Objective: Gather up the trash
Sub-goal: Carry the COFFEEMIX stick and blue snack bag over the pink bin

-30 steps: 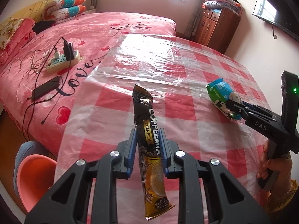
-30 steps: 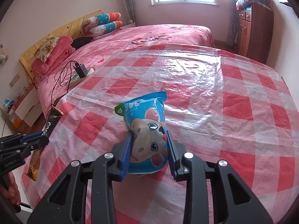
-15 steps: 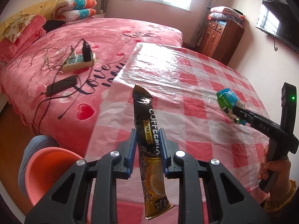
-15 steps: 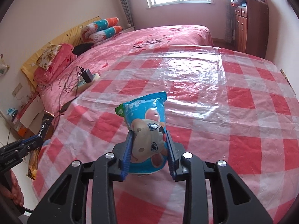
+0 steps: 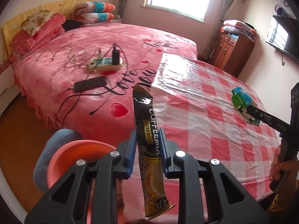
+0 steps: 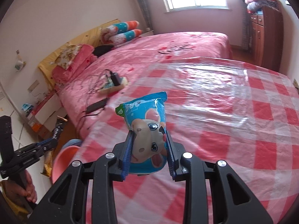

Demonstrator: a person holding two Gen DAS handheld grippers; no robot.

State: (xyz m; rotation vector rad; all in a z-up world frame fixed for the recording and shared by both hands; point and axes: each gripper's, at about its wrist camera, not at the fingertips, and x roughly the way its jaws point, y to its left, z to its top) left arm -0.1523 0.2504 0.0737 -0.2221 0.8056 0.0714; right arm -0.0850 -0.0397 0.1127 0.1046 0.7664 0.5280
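Observation:
My left gripper [image 5: 147, 141] is shut on a black and gold coffee sachet [image 5: 149, 143] and holds it upright in the air past the table's left edge. A pink bin [image 5: 74, 158] stands on the floor just below and left of it. My right gripper [image 6: 149, 143] is shut on a blue snack packet [image 6: 147, 128] with a cartoon mouse, held above the red checked tablecloth [image 6: 233, 130]. The right gripper and packet [image 5: 243, 106] also show at the right of the left wrist view. The left gripper with the sachet [image 6: 58, 128] shows at the left of the right wrist view, beside the bin [image 6: 61, 158].
A bed with a pink blanket [image 5: 84, 46] lies beyond the table, with a power strip [image 5: 105, 63], a phone [image 5: 89, 85] and cables on it. A wooden cabinet [image 5: 235, 50] stands at the back right. A grey-blue stool [image 5: 56, 141] sits behind the bin.
Both grippers have moved left toward the table's edge with their wrappers held. The pink bin has come further into both views.

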